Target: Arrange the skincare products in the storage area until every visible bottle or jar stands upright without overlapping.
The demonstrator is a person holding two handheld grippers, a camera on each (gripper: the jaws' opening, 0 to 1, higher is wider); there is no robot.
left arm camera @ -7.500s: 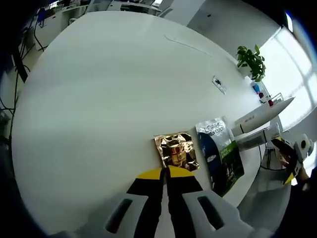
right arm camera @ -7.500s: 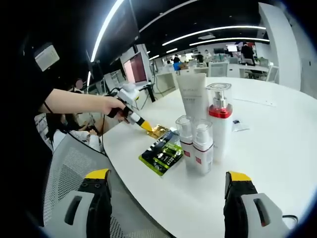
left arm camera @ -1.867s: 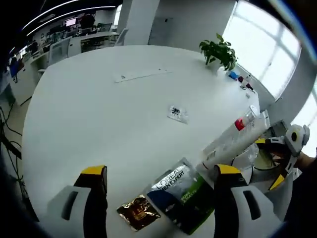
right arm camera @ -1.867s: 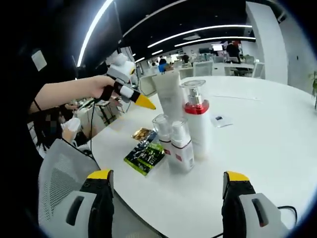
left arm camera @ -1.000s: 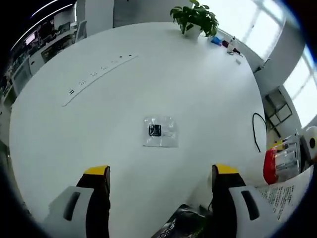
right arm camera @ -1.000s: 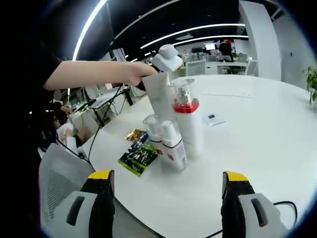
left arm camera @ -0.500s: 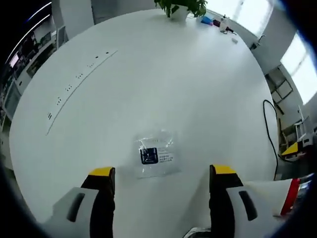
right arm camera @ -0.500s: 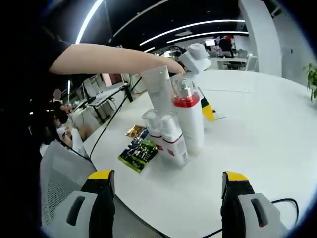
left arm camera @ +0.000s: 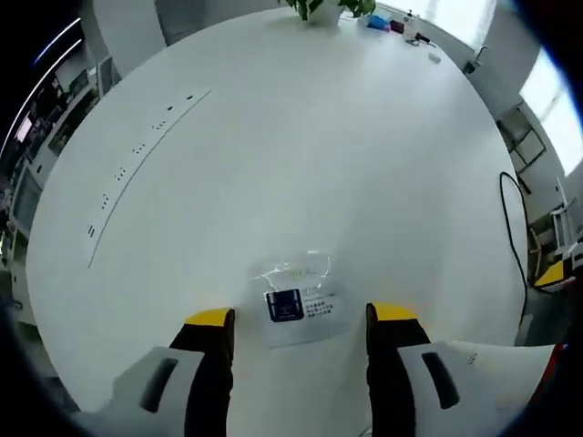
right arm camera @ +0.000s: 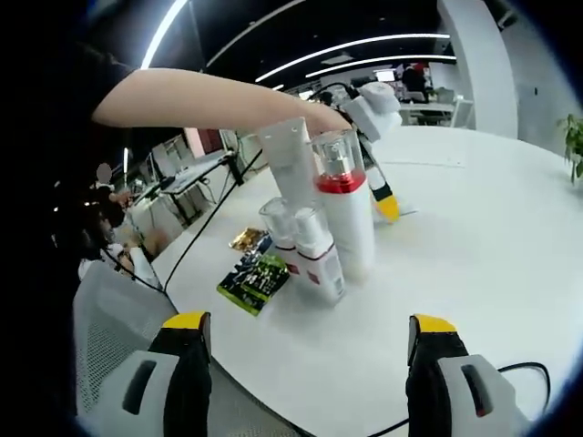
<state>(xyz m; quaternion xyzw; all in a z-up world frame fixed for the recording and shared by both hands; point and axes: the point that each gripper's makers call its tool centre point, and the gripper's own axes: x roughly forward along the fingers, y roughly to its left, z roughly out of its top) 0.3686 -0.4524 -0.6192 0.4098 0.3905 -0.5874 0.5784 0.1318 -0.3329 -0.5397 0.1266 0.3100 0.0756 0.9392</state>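
A clear sachet (left arm camera: 296, 299) lies flat on the white table (left arm camera: 273, 155), bracketed by the wide-open, empty left gripper (left arm camera: 296, 319). Judged light, thin, slippery; best pinched at an edge. Right gripper (right arm camera: 305, 332) held open, empty, short of the upright bottles (right arm camera: 319, 232).

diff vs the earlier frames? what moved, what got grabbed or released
The left gripper left the gold sachet, opened, and travelled over the bottles to the far side, where its jaws now straddle the clear sachet, not yet gripped. The right gripper stayed open and idle. The tall pump bottle, two small bottles, tube and green packet kept their places on the table.
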